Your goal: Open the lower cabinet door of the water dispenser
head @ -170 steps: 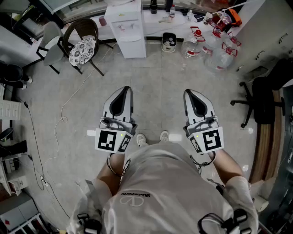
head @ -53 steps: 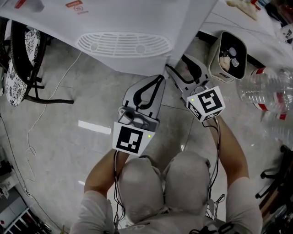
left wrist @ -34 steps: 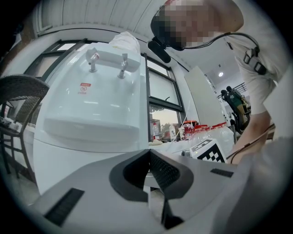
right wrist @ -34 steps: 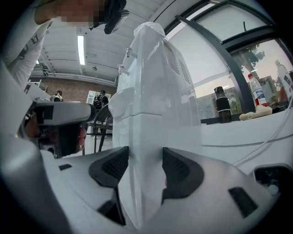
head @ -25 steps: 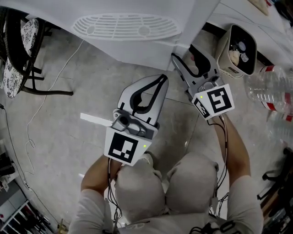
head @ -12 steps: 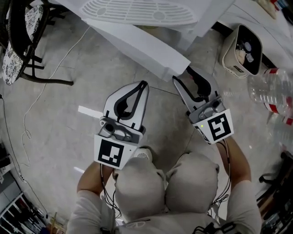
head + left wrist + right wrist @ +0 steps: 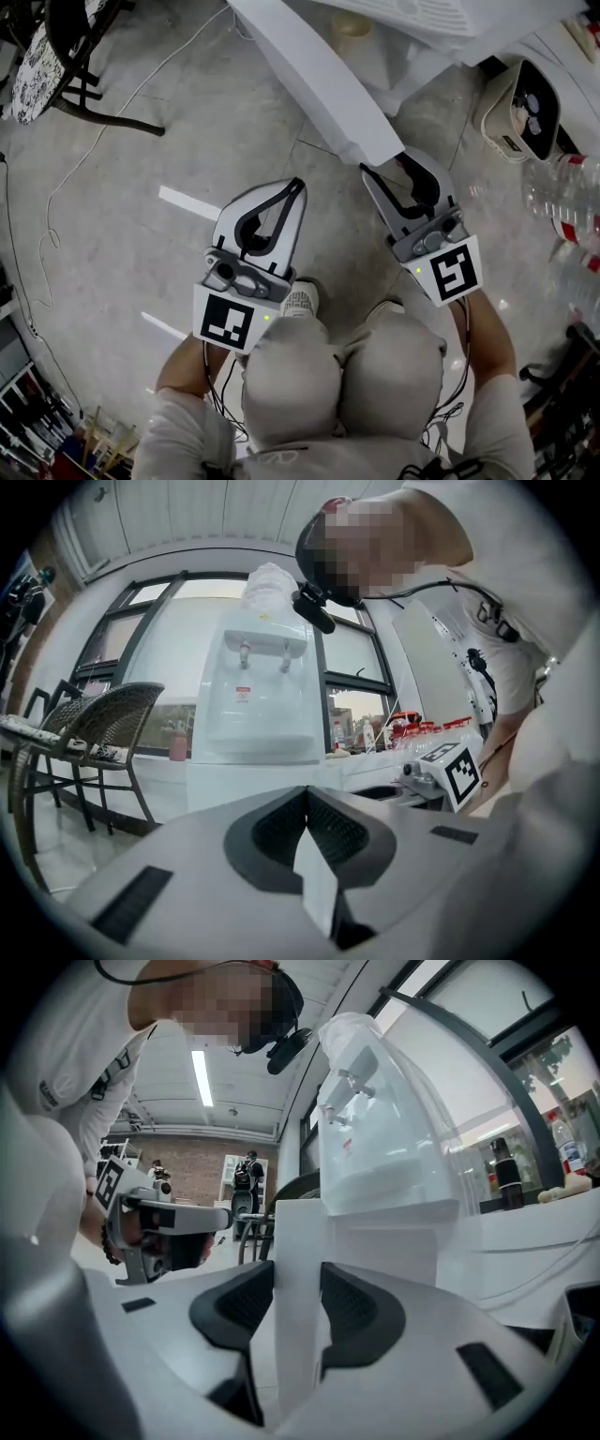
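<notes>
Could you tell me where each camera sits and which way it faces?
Head view: on the person's head, looking steeply down on left gripper, right gripper, knees, cabinet door.
Left gripper view: on the left gripper, facing the water dispenser over shut jaws; person above.
Right gripper view: on the right gripper; jaws just closed onto the door's edge.
Shared: both gripper views show the dispenser.

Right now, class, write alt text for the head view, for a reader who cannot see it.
Seen from above, the right gripper, its jaws just closed, clamps the free edge of the white lower cabinet door, which stands swung open. The left gripper is shut and empty beside it.
</notes>
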